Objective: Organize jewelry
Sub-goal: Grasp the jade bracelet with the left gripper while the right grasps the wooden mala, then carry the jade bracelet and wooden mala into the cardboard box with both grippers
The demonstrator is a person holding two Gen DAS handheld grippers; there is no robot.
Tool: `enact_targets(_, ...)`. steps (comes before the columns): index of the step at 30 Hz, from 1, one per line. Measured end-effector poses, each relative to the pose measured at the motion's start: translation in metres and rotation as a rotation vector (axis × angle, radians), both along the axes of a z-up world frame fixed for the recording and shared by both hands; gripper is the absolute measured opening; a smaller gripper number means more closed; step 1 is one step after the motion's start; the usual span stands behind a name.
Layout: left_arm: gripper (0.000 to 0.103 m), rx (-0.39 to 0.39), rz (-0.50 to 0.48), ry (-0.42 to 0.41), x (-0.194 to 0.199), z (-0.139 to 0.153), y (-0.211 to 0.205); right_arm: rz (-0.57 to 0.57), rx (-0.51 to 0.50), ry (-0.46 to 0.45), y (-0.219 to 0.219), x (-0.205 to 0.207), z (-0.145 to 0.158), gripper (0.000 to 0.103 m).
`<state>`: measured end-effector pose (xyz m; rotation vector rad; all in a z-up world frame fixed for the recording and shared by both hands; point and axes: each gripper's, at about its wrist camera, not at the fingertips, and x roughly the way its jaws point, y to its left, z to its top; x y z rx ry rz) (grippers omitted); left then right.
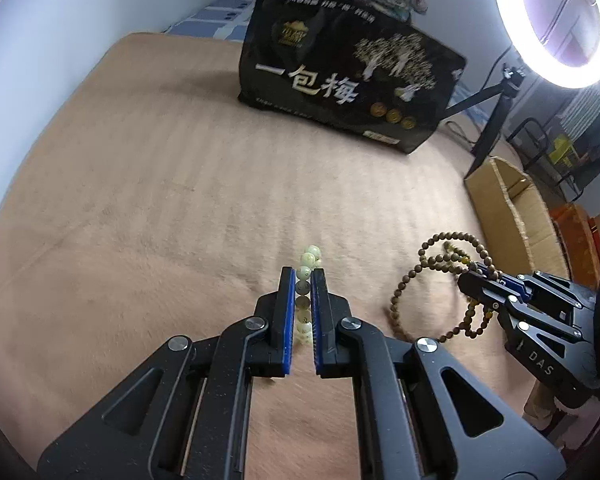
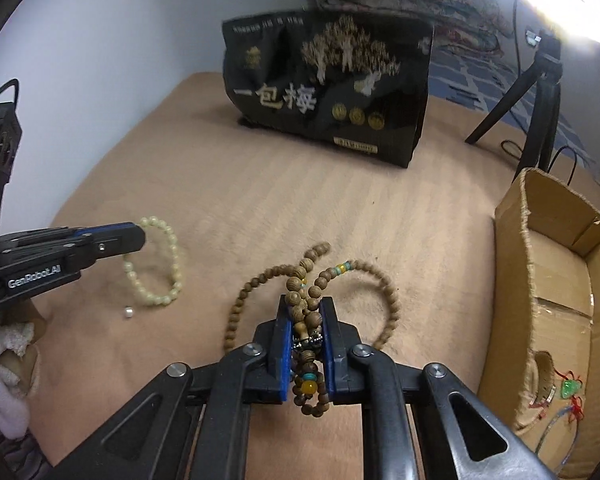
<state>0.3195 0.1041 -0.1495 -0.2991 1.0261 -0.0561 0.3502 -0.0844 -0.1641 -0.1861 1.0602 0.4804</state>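
Note:
My left gripper (image 1: 302, 274) is shut on a pale green bead bracelet (image 1: 305, 280), which stands edge-on between the blue pads; in the right wrist view the bracelet (image 2: 168, 256) hangs as a loop from the left gripper (image 2: 140, 236). My right gripper (image 2: 305, 304) is shut on a brown wooden bead necklace (image 2: 300, 280) with turquoise and yellow beads, bunched between the pads, its loops trailing on the tan blanket (image 2: 260, 208). In the left wrist view the necklace (image 1: 428, 264) hangs from the right gripper (image 1: 466, 280).
An open cardboard box (image 2: 556, 280) holding small trinkets stands at the right. A black snack bag (image 2: 328, 92) stands at the back. A ring light tripod (image 2: 540, 112) stands back right. A small white bead (image 2: 128, 312) lies under the bracelet.

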Motion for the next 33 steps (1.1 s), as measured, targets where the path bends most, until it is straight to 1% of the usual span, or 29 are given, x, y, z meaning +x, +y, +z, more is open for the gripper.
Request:
enact_targets(5, 0.005, -0.019, -0.009, -0.031, -0.007, 0.017, -0.011, 0.004, 0.034, -0.030, -0.011, -0.006, 0.023, 0.010)
enact_targets(15, 0.005, -0.071, -0.033, -0.125, -0.025, 0.063, -0.036, -0.010, 0.063, -0.098, -0.042, -0.022, 0.066, 0.010)
enact_targets(20, 0.005, -0.060, -0.085, -0.175, -0.032, 0.082, -0.063, -0.038, 0.071, -0.135, -0.067, -0.027, 0.083, 0.010)
enact_targets(29, 0.005, -0.048, -0.198, -0.216, -0.036, 0.094, -0.122, -0.149, 0.091, -0.177, -0.133, -0.025, 0.104, 0.010)
enact_targets(33, 0.005, -0.051, -0.238, -0.227, -0.027, 0.095, -0.148, -0.191, 0.083, -0.189, -0.160, -0.018, 0.108, 0.010)
